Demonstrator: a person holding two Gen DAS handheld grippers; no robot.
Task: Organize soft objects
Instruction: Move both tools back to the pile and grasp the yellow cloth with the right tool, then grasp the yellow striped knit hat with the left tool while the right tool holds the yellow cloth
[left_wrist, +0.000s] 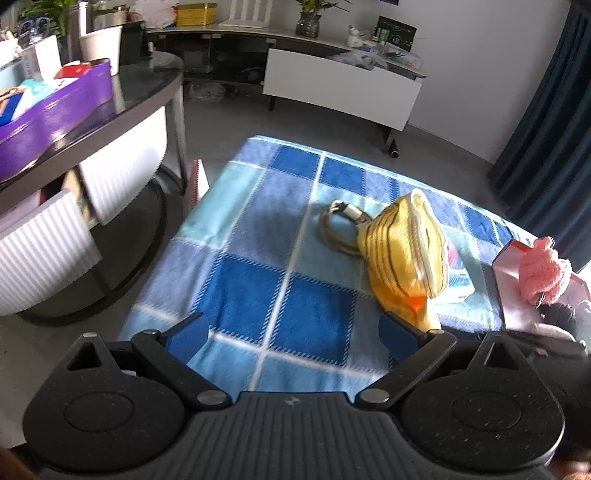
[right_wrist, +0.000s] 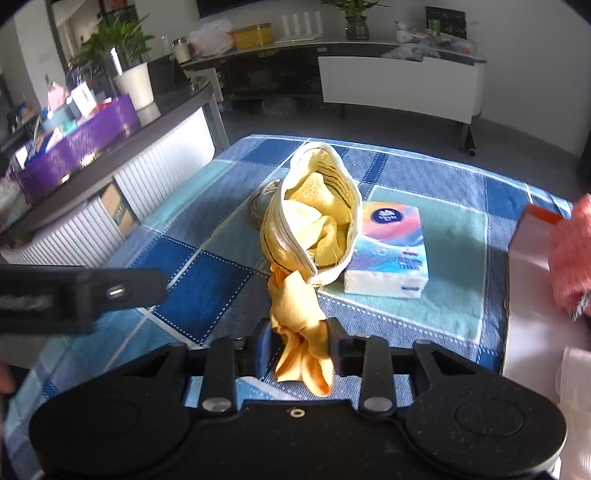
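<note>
Both handheld tongs are built pretty much the same. The left black speckled-plastic tongs (left_wrist: 293, 334) are fitted with blue pads (left_wrist: 186, 338) on angular black finger arms, silver rivets at the pivots, two round raised discs on the body and a ribbed middle panel. The right black speckled-plastic tongs (right_wrist: 299, 341) are given blue pads too, plus a small brass screw in the centre.

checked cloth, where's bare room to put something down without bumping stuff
The checked cloth is bare across its whole near-left part, from the coiled cable and yellow pouch to the edge by the round table. A smaller patch lies between the tissue pack and white box. The middle is crowded.
</note>
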